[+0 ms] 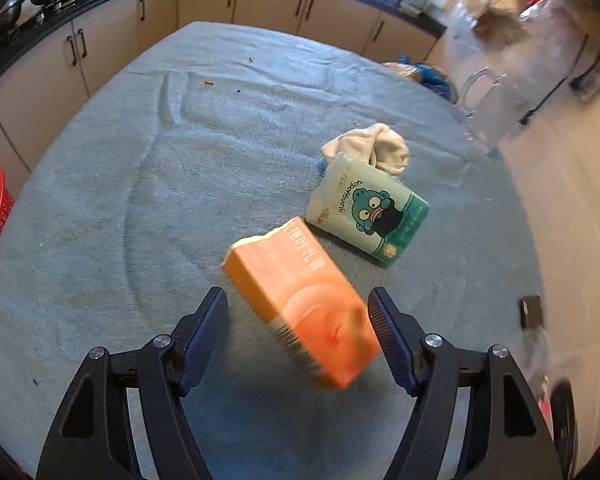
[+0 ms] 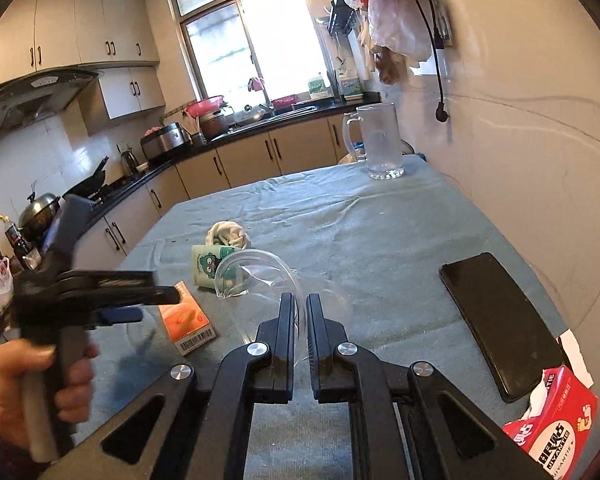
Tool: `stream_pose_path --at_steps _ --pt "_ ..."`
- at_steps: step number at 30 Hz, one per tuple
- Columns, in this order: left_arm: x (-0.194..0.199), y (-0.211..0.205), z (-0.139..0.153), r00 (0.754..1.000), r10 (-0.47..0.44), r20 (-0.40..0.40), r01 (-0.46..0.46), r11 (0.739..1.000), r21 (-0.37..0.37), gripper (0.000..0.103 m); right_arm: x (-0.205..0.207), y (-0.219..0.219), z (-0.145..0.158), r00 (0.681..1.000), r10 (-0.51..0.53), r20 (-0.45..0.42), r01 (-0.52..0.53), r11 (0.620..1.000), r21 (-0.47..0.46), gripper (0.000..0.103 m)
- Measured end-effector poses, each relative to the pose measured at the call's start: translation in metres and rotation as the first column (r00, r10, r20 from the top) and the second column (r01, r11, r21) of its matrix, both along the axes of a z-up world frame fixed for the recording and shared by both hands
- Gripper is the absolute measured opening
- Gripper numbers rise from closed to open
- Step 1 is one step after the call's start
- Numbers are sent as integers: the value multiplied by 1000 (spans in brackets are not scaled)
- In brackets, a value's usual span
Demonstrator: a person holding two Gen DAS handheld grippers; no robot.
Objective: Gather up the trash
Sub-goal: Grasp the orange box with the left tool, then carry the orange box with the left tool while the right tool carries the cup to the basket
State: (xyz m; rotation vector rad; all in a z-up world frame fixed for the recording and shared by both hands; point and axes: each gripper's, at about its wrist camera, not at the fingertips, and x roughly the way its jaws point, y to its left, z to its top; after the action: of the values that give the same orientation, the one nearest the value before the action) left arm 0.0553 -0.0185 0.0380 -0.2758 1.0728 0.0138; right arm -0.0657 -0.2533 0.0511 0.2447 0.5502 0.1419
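Tabletop [image 1: 148, 184] under a grey-green cloth fills both views, kitchen cabinets along the top. Black phone [image 2: 500, 324] lies flat at mid-right of the right wrist view; red tissue box [image 2: 556, 432] at lower right, just beside it. Clear glass mug [image 2: 380, 144] stands upright at the far edge, upper centre. Orange carton [image 1: 300, 304] sits at centre of the left wrist view, blurred, between the spread fingers of the left gripper [image 1: 298, 300]; pads not pressing it, whether it rests on the cloth I cannot tell. Green tissue pack [image 1: 368, 212] just up-right of it, white sock [image 1: 376, 148] touching the pack's far end. Right gripper [image 2: 298, 300], lower centre, fingers pressed together, pinching the rim of a clear plastic bag [image 2: 256, 272].
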Motion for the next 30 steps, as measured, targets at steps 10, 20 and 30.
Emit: stream_pose_path --at_steps 10,20,30 --pt "6 -21 -14 996 -93 14 89 981 171 75 -3 -9 -5 1000 16 -6 -16 999 34 7" --pt "-35 27 -20 972 -232 40 227 969 92 74 0 2 -12 998 58 -19 -57 997 53 7" --pt "-57 15 -26 960 -265 95 242 949 204 47 -1 12 -13 997 75 -26 -74 996 54 7"
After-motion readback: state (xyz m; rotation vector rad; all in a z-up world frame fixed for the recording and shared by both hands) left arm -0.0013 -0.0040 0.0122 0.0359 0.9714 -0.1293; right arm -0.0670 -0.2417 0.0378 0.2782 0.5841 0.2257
